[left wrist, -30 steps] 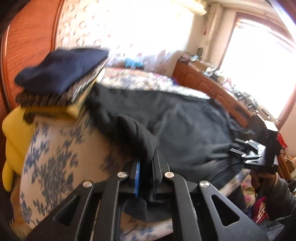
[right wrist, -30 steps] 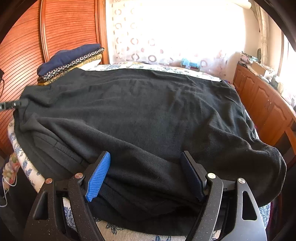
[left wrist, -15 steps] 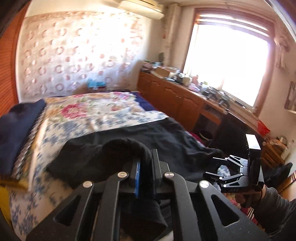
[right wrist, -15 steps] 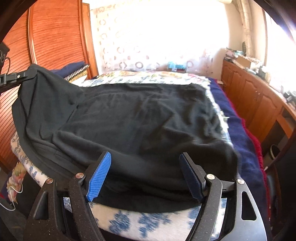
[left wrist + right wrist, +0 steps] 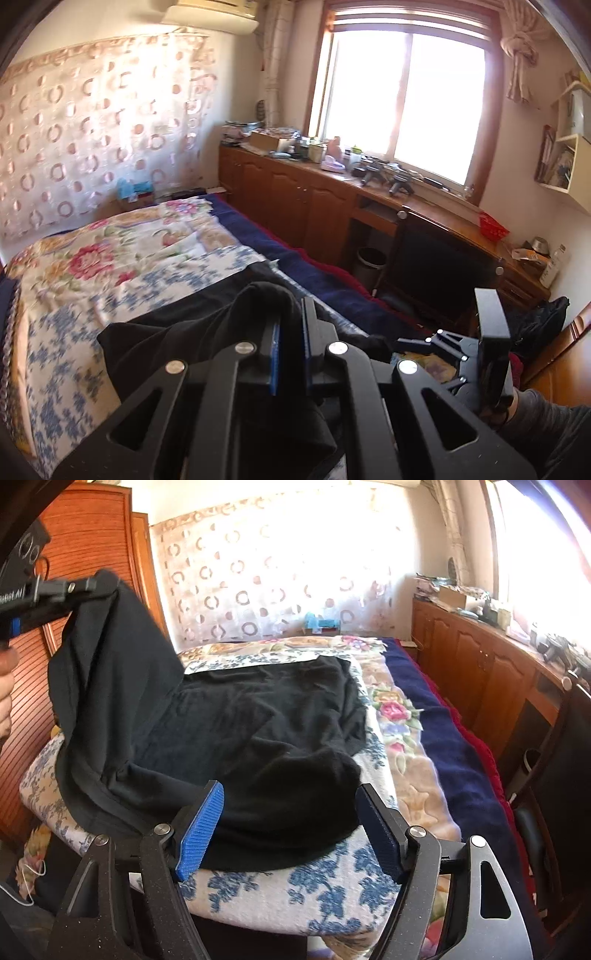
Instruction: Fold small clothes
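Black garment (image 5: 240,731) on floral bedspread (image 5: 391,709), cabinets (image 5: 476,653) beside

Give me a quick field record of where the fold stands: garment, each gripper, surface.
garment: black garment, mostly flat on the bed, its left edge lifted high off the bed
left gripper: jaws shut on the garment's edge, holding it up in the air
right gripper: jaws open, straddling the garment's near edge, pads not pressing on it
surface: bed with floral cover
fold status: side edge raised, not yet laid over
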